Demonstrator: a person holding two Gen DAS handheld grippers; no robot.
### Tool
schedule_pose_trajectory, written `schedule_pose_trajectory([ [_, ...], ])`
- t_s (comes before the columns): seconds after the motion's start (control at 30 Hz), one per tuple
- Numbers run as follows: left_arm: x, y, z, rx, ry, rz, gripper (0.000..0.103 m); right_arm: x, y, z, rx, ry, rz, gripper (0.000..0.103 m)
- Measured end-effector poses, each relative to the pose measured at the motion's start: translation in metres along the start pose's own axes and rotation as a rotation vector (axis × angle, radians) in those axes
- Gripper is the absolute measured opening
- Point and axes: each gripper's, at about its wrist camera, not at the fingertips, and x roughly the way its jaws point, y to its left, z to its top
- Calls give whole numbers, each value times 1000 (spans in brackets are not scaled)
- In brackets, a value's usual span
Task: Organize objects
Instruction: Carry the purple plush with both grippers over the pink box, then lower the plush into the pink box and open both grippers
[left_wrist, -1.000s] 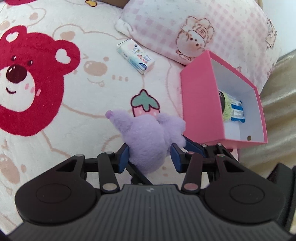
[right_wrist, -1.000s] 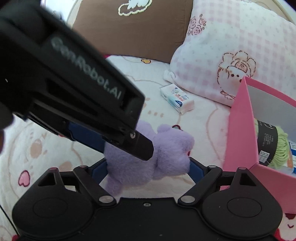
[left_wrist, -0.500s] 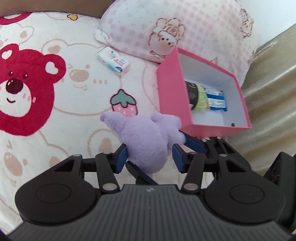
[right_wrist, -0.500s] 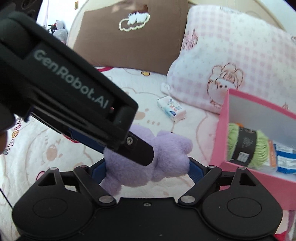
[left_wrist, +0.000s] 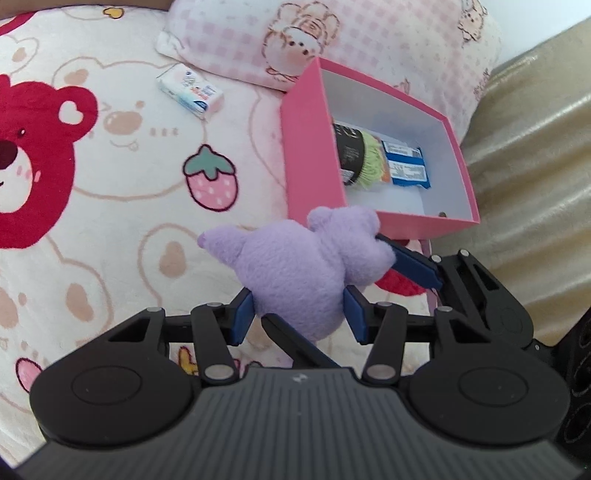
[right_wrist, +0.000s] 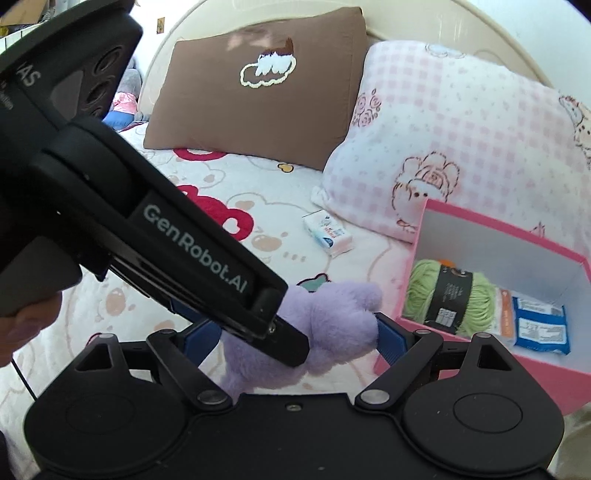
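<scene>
Plush (left_wrist: 295, 266), purple, held clear above the blanket (left_wrist: 122, 206), clamped between the blue pads of both grippers. Left gripper (left_wrist: 298, 314) pinches its lower body; right gripper (right_wrist: 291, 334) squeezes it crosswise, pads pressed into the fur. Left wrist view: pink box (left_wrist: 314, 147) at 1 o'clock of plush, open, holding green yarn (left_wrist: 371, 157) and blue packet (left_wrist: 406, 166). Tissue pack (left_wrist: 192, 90) at 11 o'clock, beside pink pillow (left_wrist: 369, 40). Brown pillow (right_wrist: 255, 81) far behind.
</scene>
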Motion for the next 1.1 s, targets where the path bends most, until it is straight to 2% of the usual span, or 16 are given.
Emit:
schedule_pose_trajectory([
  [0.17,-8,-15,2,26,10,-23,49,-12,-16,2,26,-4,12,91],
  [0.4,-12,-46,17,142,51,-21,49,-31,-43,5,120,-36,29,85],
  [0.6,-9,-80,35,253,85,-10,49,-47,-57,9,118,-57,-31,85],
  [0.77,3,-109,54,324,101,-24,49,-55,-85,14,163,-56,-63,85],
  [0.97,16,-124,69,312,113,-98,50,-56,-111,16,174,-40,-78,82],
  [1.1,25,-133,71,326,121,-109,50,-56,-118,12,159,-39,-97,80],
])
